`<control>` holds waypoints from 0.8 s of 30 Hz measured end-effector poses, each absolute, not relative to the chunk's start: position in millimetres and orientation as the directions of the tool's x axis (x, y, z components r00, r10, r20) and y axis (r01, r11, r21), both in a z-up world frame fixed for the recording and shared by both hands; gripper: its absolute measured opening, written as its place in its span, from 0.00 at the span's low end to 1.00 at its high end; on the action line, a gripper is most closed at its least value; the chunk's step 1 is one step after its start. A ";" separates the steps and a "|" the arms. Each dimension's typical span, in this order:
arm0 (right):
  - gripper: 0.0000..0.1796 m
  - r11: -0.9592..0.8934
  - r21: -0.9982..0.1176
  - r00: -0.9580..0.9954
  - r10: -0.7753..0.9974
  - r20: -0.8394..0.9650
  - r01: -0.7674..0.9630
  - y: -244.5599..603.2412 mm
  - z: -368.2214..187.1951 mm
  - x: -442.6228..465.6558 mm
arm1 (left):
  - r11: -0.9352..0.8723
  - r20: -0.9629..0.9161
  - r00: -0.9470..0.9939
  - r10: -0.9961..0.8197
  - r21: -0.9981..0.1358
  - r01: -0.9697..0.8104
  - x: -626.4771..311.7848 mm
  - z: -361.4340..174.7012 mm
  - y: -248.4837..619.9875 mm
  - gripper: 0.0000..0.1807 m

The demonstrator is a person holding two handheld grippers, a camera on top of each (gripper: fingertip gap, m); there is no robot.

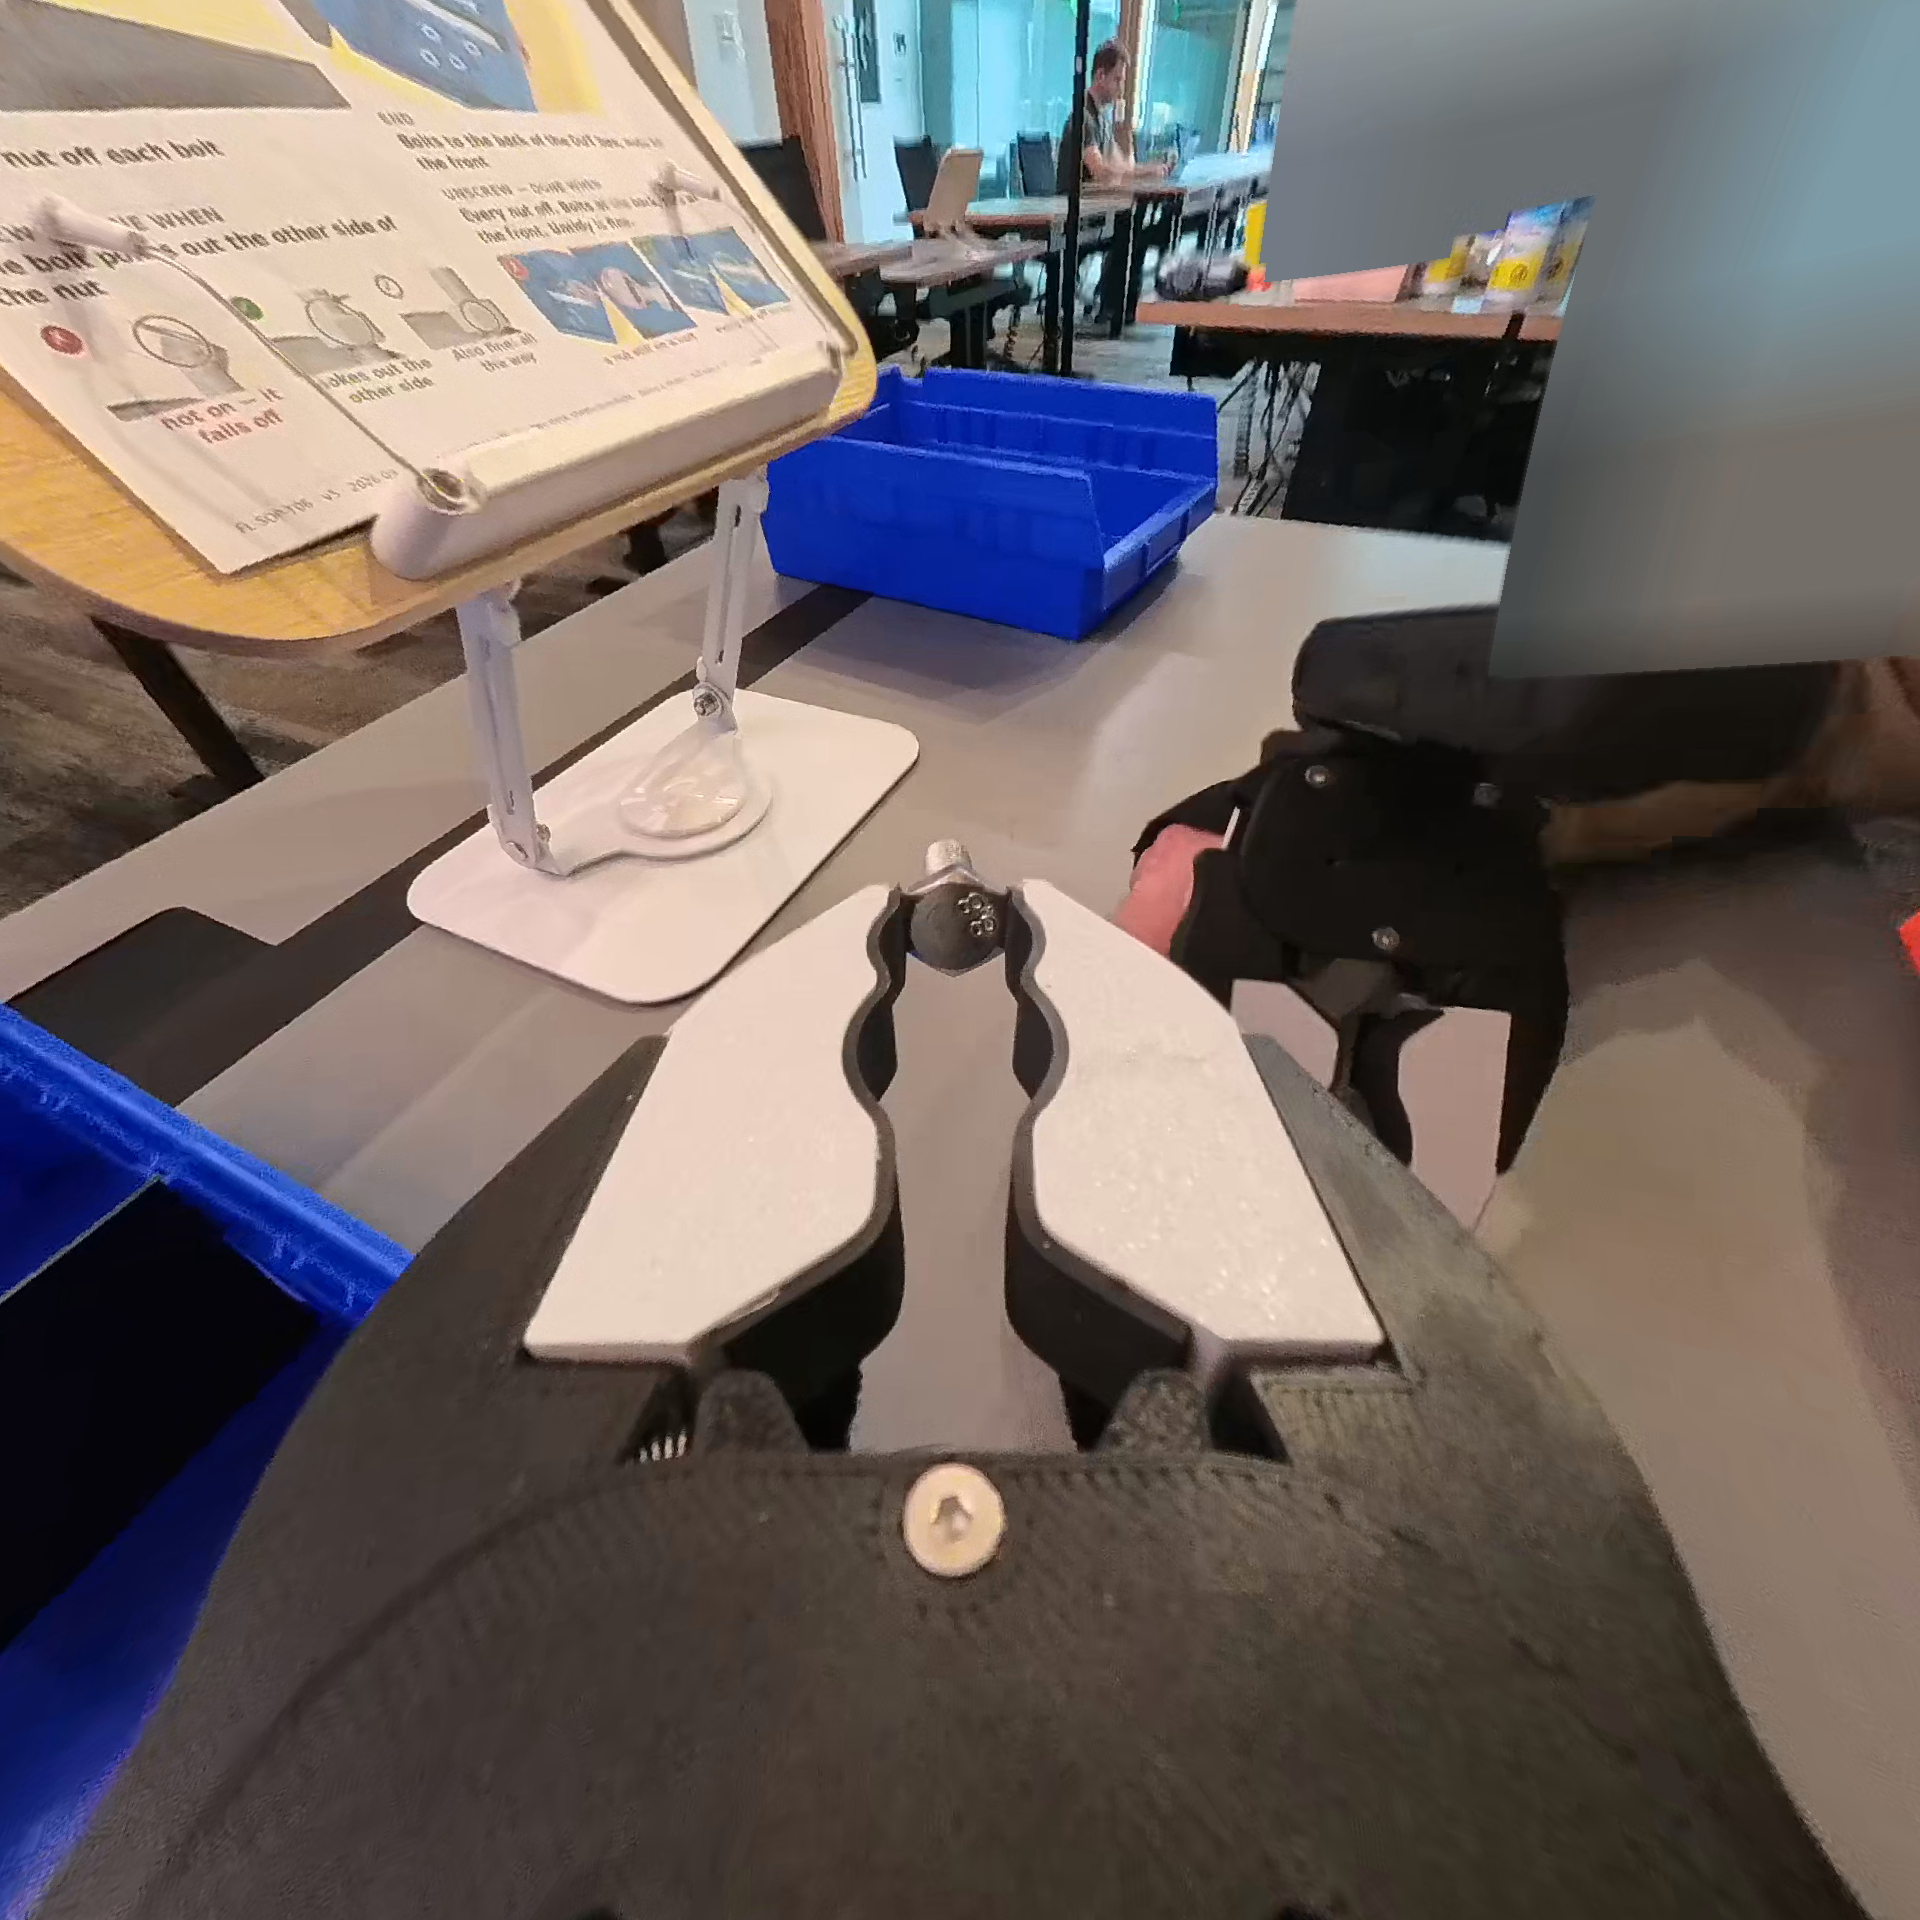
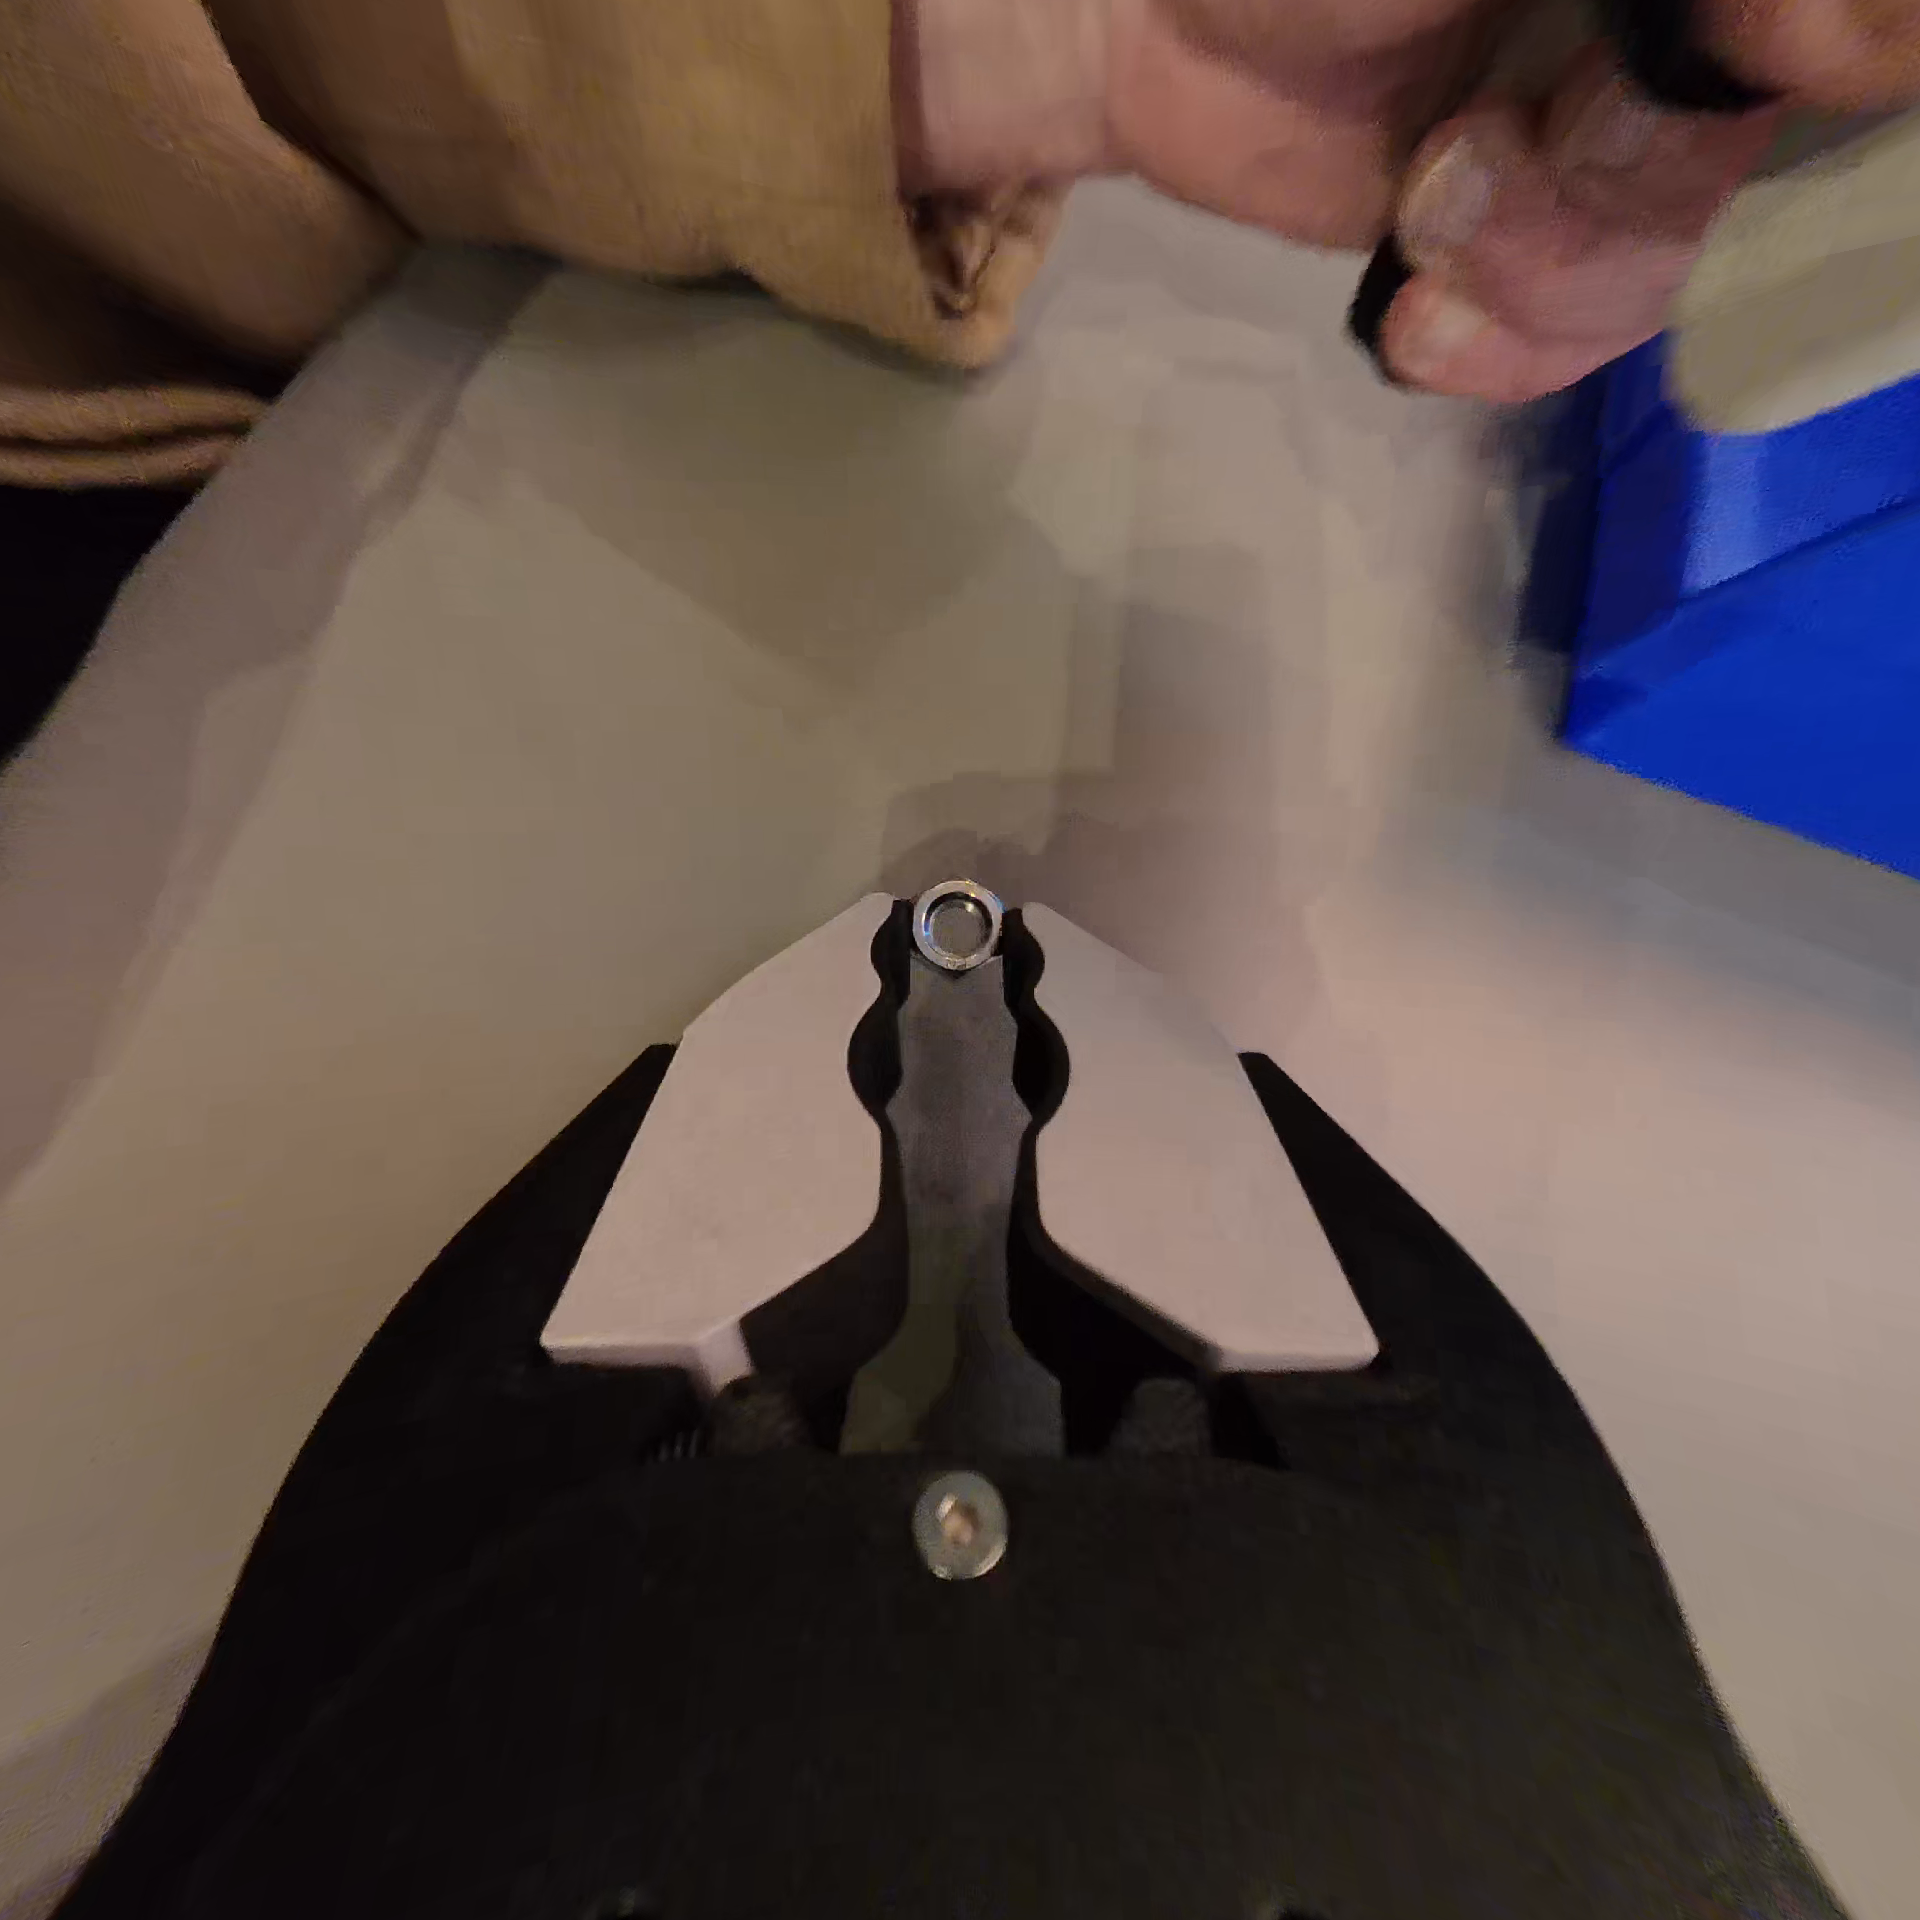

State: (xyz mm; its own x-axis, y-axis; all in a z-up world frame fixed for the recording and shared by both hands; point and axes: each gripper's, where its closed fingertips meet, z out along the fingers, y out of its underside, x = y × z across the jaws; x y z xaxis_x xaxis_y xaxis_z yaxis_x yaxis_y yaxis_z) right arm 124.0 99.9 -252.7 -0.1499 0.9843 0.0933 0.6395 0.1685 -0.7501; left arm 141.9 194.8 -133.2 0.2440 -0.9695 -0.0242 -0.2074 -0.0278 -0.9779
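My left gripper (image 1: 956, 914) is shut on a silver hex-head bolt (image 1: 954, 923), gripping its head between the fingertips with the threaded end pointing away, above the grey table (image 1: 1039, 707). My right gripper (image 2: 957, 930) is shut on a small silver nut (image 2: 957, 932), its hole facing the camera, above the same table (image 2: 520, 675). The right gripper also shows in the left wrist view (image 1: 1382, 914) as a black body to the right, with a hand behind it. In the right wrist view a hand (image 2: 1455, 197) holding the other gripper is at the top right.
A blue bin (image 1: 997, 488) stands at the back of the table and another blue bin (image 1: 125, 1299) at the near left, also seen in the right wrist view (image 2: 1745, 623). A white stand (image 1: 665, 862) holds a wooden board with an instruction sheet (image 1: 395, 260). A tan sleeve (image 2: 623, 156) lies at the table edge. Tip to tip, the grippers are about 15 centimeters apart.
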 end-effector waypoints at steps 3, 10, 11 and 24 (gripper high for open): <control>0.10 0.168 -0.813 -0.105 0.986 0.132 0.557 111.9 -222.9 130.1 | -0.060 0.036 0.213 -0.976 -0.992 -0.107 137.1 -119.5 192.4 0.10; 0.10 0.216 -0.949 0.058 0.970 0.235 0.231 139.0 -116.1 157.4 | -0.161 0.171 0.042 -0.984 -0.969 0.186 123.3 -77.1 178.1 0.09; 0.10 0.222 -0.955 0.083 0.967 0.241 0.194 141.8 -104.2 161.7 | -0.179 0.187 0.015 -0.982 -0.959 0.218 123.2 -72.8 175.9 0.09; 0.10 0.308 -0.942 0.130 0.948 0.291 -0.136 128.9 -18.8 172.8 | -0.446 0.290 -0.372 -0.882 -0.770 0.457 148.4 -39.8 136.7 0.09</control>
State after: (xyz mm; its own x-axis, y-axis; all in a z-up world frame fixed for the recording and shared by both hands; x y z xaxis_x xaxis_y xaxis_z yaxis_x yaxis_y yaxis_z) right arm 172.8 128.9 -18.8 0.1296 0.9479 0.2909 -0.1362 0.3076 -0.9417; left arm 148.4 136.7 -39.8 -0.3720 -0.8817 0.2901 0.4569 -0.4460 -0.7696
